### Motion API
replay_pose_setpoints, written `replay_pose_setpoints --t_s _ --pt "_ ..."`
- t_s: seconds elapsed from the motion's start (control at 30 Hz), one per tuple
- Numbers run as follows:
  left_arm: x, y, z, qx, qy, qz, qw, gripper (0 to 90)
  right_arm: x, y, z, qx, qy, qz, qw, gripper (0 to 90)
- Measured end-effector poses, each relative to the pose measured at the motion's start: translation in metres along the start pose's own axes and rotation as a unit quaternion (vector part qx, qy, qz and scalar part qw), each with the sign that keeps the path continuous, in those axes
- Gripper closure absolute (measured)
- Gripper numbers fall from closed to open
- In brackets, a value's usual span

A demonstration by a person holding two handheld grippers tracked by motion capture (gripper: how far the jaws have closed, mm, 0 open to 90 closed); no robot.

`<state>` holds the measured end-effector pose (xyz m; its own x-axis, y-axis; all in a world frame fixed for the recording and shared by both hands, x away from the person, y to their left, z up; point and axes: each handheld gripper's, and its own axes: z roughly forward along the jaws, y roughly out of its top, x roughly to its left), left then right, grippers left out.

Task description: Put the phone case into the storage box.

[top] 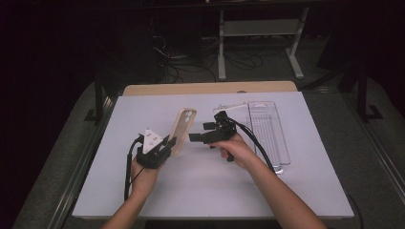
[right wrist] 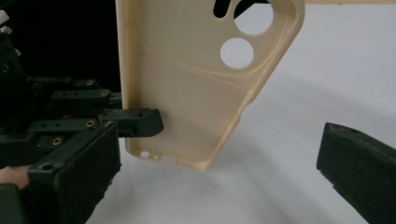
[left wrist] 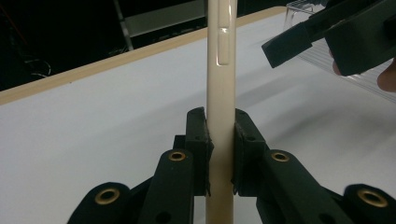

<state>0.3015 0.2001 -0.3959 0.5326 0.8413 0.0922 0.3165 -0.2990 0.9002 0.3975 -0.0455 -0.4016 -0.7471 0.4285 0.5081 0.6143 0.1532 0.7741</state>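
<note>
A: We have the beige phone case (top: 183,130) clamped in our left gripper (top: 168,143), just left of centre in the high view. In the left gripper view the two fingers (left wrist: 197,140) press on the case's lower edge from both sides, and the case stands upright above the desk (top: 191,191).

B: And our right gripper (top: 195,137) sits just to the right of it, its fingers (right wrist: 359,163) spread wide with nothing between them. In the right gripper view the case's open inner side faces us, in the upper middle of the frame.

A: The hold looks narrow to us. We pinch only a small strip near the bottom, so a push from the right could swing the case around that strip.

B: Agreed. If we close on the thin rim, the soft wall may buckle and pop out of the left fingers. Then it drops onto the desk.

A: The clear tray (top: 267,133) at the right of the frame is close to our right forearm, too. A wide swing could knock it.
</note>
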Motion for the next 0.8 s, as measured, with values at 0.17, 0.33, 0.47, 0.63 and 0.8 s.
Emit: replay_pose_setpoints --t_s 0.17,0.33,0.47,0.63,0.8 --pt "-0.001 0.000 0.000 -0.001 0.002 0.001 1.0000 79.1 0.001 -0.001 0.004 -0.010 0.008 0.012 0.9998 0.0" --pt "-0.002 0.000 0.001 -0.002 0.003 -0.001 1.0000 79.2 0.003 -0.003 0.008 -0.015 0.010 0.020 0.9996 0.0" --pt "-0.004 0.001 0.001 -0.001 0.003 0.000 1.0000 79.2 0.004 -0.004 0.010 -0.025 0.010 0.028 0.9992 0.0" --pt "-0.010 0.001 0.002 -0.007 -0.001 -0.001 1.0000 79.1 0.005 -0.005 0.012 -0.030 0.010 0.033 0.9990 0.0" --pt "-0.014 0.002 0.003 -0.008 -0.003 0.003 1.0000 79.1 0.007 -0.005 0.014 -0.040 0.011 0.045 0.9981 0.0"
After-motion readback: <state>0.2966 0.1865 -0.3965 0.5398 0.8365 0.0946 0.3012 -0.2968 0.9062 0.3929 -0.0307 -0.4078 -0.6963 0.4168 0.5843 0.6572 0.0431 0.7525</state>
